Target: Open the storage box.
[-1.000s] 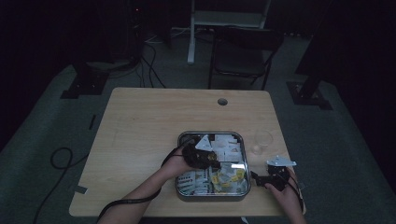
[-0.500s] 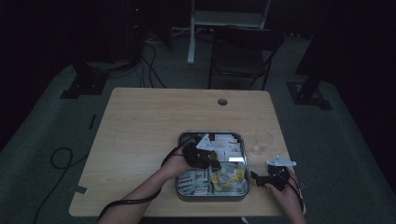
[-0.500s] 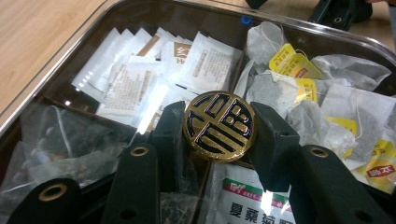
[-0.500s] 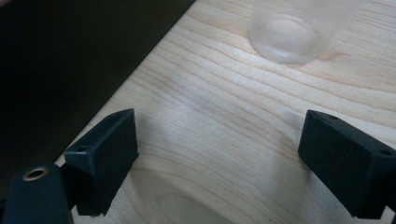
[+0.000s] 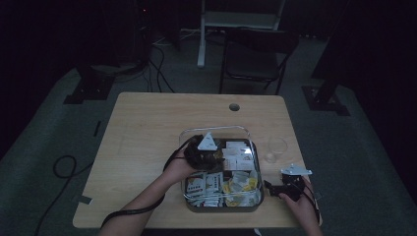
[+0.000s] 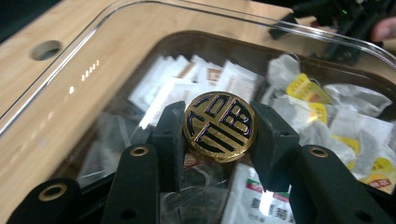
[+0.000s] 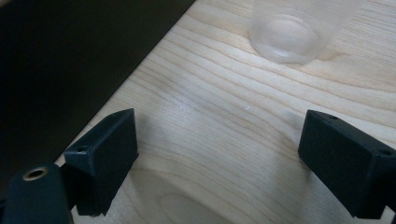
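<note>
- Clear plastic lid with rounded corners is raised above the dark rectangular box of tea sachets; it is carried by its round black-and-gold knob, which the left tool has clenched between its two black jaws. Gripping the knob is presumably the only way to lift so broad and slippery a lid with a narrow tool.
- In the high view the left tool hangs over the box's far half, the lid's far rim showing as a pale arc over the light wooden counter.
- White paper sachets lie at the far end of the box and yellow-tagged tea bags to one side, seen through the lid.
- The right tool rests on the counter just beside the box's near right corner, its jaws spread wide with nothing between them; it appears to wait there, ready to reach into the box once the lid is clear.
- A frosted clear plastic cup stands on the counter ahead of the right tool, perhaps the place meant for a sachet.
- Hard to make out: the lid's near edge, lost against the box; the printing on the sachets, too small to read; the cup's upper part, cut off in the right gripper view; the room beyond the counter, where a dark folding chair is barely lit.
</note>
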